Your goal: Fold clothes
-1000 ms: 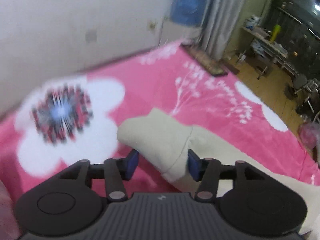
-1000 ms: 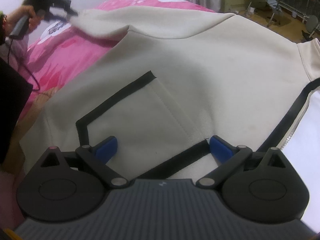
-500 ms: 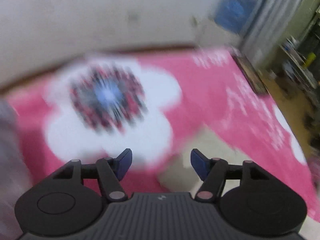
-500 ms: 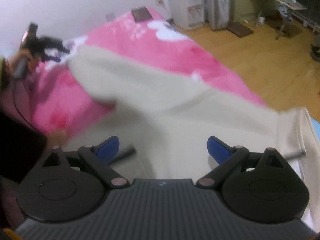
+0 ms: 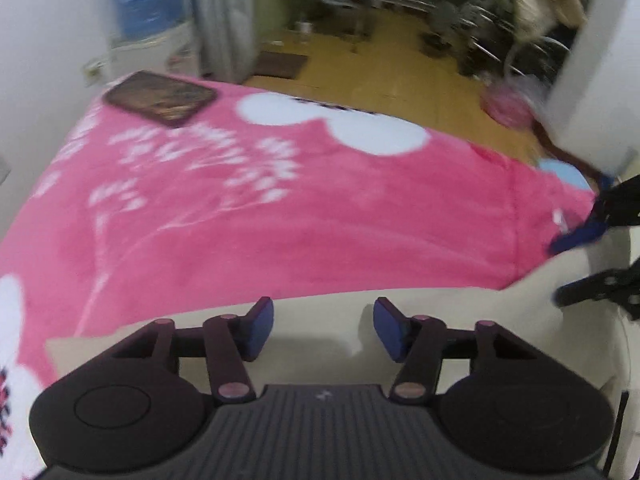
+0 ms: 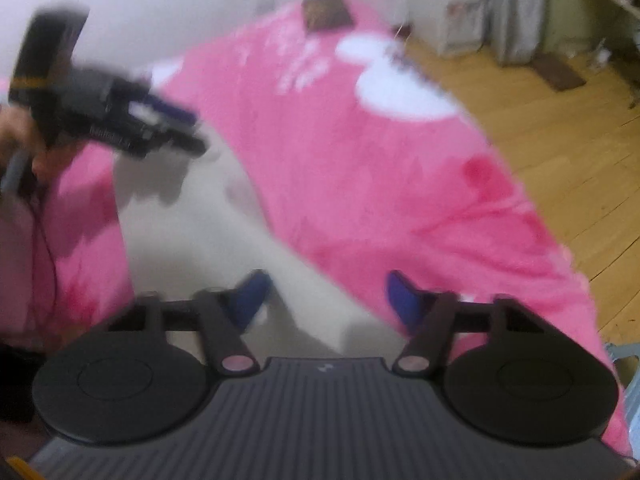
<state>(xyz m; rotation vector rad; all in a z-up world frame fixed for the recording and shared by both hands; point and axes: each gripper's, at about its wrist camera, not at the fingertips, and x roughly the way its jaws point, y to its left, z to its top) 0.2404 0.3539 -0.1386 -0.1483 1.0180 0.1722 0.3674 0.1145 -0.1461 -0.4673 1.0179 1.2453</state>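
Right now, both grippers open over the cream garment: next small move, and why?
Probably lower the left gripper and close it on the cream garment. Its jaws are open with nothing between them, the cloth lies flat on the pink blanket, and the right gripper is open too.

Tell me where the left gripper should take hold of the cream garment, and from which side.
Probably the long far edge of the cream garment, just ahead of the open left gripper. That edge lies flat on the pink blanket, so come down from above and slightly forward, one finger sliding under the fabric, then pinch.
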